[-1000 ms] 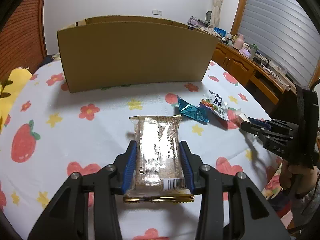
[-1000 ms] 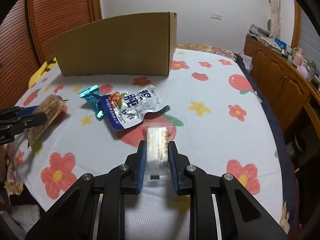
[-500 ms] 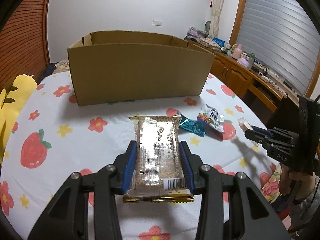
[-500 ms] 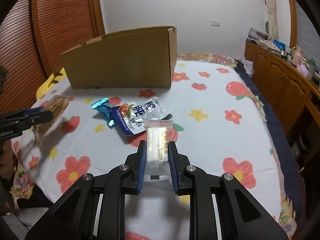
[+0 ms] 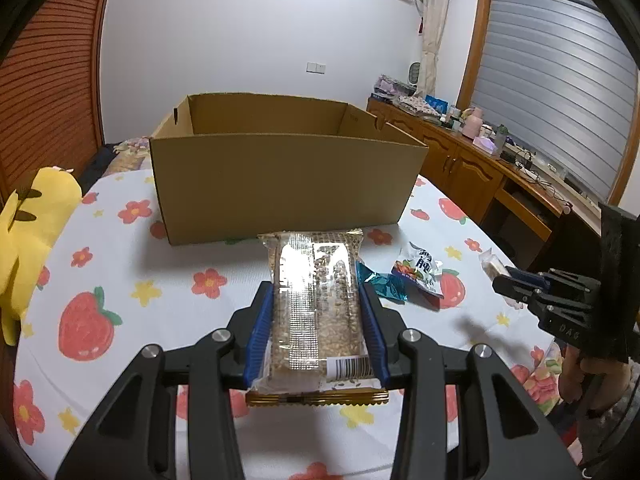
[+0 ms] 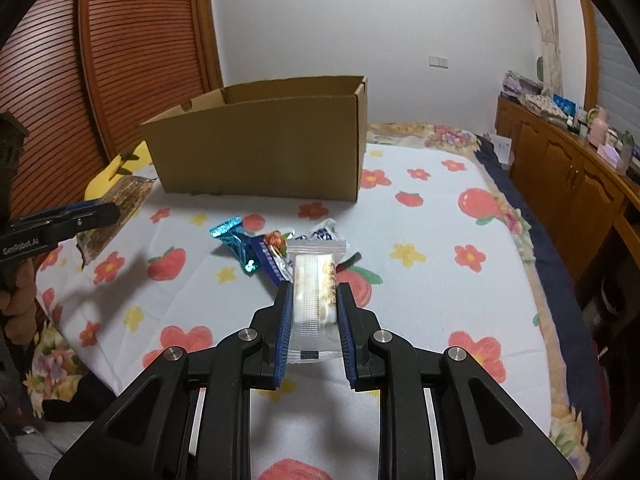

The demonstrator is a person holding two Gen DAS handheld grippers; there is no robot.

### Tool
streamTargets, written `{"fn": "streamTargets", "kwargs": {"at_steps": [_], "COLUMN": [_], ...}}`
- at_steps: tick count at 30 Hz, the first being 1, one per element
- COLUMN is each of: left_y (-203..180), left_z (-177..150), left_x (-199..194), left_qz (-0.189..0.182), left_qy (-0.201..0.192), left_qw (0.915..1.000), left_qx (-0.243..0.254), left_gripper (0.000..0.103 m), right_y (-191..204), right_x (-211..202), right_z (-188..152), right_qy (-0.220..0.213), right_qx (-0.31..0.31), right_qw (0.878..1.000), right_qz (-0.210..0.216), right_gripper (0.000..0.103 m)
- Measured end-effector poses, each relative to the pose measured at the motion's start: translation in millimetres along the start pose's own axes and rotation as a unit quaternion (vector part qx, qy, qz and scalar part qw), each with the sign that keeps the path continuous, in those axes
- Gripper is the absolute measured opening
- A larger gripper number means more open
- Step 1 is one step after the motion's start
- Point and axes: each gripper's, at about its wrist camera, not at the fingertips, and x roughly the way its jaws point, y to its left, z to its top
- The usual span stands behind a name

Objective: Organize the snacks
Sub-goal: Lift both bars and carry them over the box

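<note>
Both claws hold snacks above the bed

The left claw (image 5: pixel 316 320) clamps a grain bar (image 5: pixel 316 304); the right claw (image 6: pixel 313 316) clamps a small clear packet (image 6: pixel 314 280). Both have risen, exposing the inside of the open cardboard box (image 5: pixel 280 184) at 12 o'clock. A teal wrapper (image 6: pixel 236 242) and white pouch (image 6: pixel 320 236) lie between on the bed (image 6: pixel 440 240).

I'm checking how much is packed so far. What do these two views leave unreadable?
- Floor of the cardboard box: both views, hidden behind its front wall.
- Blue-and-white snack bag: right wrist view, partly covered by the small clear packet.
- Brown grain bar: label print too small.
</note>
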Motion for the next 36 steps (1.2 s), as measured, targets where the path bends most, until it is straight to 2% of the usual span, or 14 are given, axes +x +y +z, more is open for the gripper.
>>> {"fn": "streamTargets", "kwargs": {"at_steps": [8,19,27,36], "left_y": [-3.2,5.6,17.5,31.0], "left_z": [24.9,76.9,106.6,134.8], "left_x": [-7.5,-5.0,10.0,34.9], "left_qz": [0.003,-0.003,-0.005,-0.003], "left_qy": [-0.026,-0.06,-0.069,-0.073], "left_qw": [0.9995,0.9978,0.9971,0.9968], "left_qx": [0.019,0.029,0.033,0.032], "left_gripper": [0.041,0.041,0.041,0.041], "right_y": [9.2,20.5,26.1,31.0], "right_x": [-3.3,2.4,17.9,43.1], "right_z": [20.9,81.2,123.6,154.7], "right_qy": [-0.02,-0.065,-0.093,-0.106], "right_qx": [-0.02,-0.049,-0.07,-0.09], "right_qw": [1.0,0.997,0.993,0.99], "right_qz": [-0.004,0.001,0.006,0.01], "right_gripper": [0.02,0.02,0.02,0.02]}}
